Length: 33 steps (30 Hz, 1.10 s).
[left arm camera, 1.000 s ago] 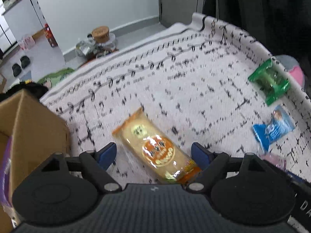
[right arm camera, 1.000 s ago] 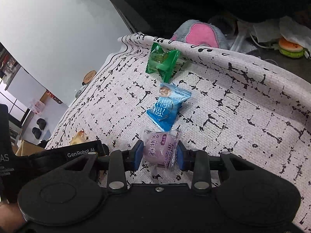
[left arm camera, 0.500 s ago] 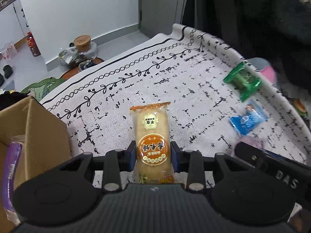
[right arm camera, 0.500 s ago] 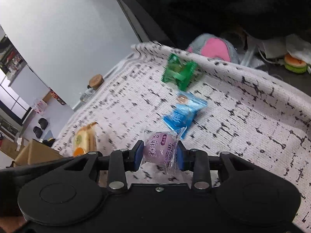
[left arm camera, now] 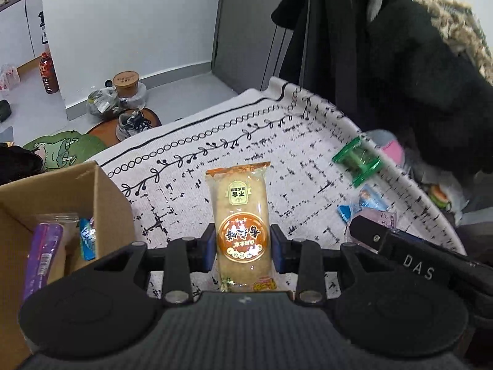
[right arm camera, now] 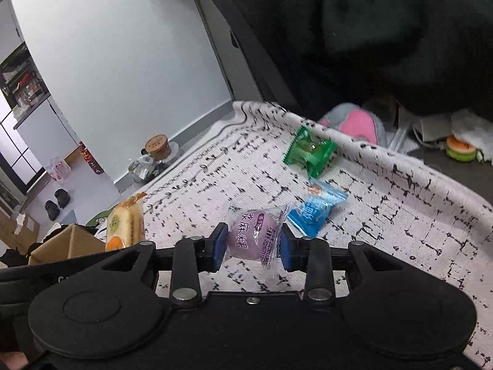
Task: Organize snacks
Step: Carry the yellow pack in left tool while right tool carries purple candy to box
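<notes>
Both grippers are now lifted off the patterned cloth [left arm camera: 191, 185] compared with a second ago, when the left one sat open around the orange pastry pack and the pack lay flat. Left gripper [left arm camera: 243, 243] now has its fingers [left arm camera: 211, 243] pinching the orange pastry pack [left arm camera: 240, 215] at its lower half, pack standing up lengthwise in centre frame, clear of the cloth. Right gripper [right arm camera: 251, 243] fingers [right arm camera: 220, 245] clamped on the purple mochi pack [right arm camera: 251, 236], same grip as before, pack raised above the cloth in lower centre of the right wrist view. Cardboard box [left arm camera: 61, 197] sits at left edge of the left wrist view, open, already holding a purple stick pack [left arm camera: 43, 252] and a small blue packet [left arm camera: 87, 239], so some sorting looks done. Still left on the cloth: green wrapped candy [right arm camera: 309, 151] near the upper right edge and blue snack packet [right arm camera: 317, 209] just below it, apart from each other. Judged progress: mid-task, two snacks in hand likely headed for the box, two more to collect after. Dark coat [left arm camera: 400, 61] hangs behind the cloth at upper right; a pink plush [right arm camera: 360, 123] lies beyond the cloth edge, not part of the task.
</notes>
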Tool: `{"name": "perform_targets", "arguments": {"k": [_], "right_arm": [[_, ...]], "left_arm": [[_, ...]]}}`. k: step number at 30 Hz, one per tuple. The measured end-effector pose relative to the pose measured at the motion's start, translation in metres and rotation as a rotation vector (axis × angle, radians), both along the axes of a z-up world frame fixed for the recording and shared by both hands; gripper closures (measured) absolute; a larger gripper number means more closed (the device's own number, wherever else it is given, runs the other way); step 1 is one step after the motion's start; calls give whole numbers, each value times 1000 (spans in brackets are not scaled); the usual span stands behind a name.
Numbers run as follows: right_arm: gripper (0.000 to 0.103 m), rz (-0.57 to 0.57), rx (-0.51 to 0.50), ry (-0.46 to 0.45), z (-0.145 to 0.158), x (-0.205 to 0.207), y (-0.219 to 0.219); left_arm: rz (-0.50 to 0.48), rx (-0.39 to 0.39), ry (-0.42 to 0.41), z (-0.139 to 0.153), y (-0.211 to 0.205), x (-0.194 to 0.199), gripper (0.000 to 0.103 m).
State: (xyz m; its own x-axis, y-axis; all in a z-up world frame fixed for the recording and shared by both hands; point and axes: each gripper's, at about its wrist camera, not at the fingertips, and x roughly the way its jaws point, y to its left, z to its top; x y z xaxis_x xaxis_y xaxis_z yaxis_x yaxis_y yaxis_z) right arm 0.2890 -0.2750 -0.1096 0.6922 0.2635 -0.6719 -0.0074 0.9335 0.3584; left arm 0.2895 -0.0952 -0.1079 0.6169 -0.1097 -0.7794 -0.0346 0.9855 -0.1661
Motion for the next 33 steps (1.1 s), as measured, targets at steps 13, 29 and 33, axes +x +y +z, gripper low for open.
{"name": "perform_targets", "arguments": {"k": [13,29,33], "right_arm": [[69,5,-7,-58,33,-28,34],[69,108,3,-125,62,-63,98],[69,138,9,-122,63,-68,118]], "left_arm": [[26,-59,-107,38,32,-31,69],[77,-95,-187,65,96,-79,69],[109,-96,-189,64,119,-90,69]]}}
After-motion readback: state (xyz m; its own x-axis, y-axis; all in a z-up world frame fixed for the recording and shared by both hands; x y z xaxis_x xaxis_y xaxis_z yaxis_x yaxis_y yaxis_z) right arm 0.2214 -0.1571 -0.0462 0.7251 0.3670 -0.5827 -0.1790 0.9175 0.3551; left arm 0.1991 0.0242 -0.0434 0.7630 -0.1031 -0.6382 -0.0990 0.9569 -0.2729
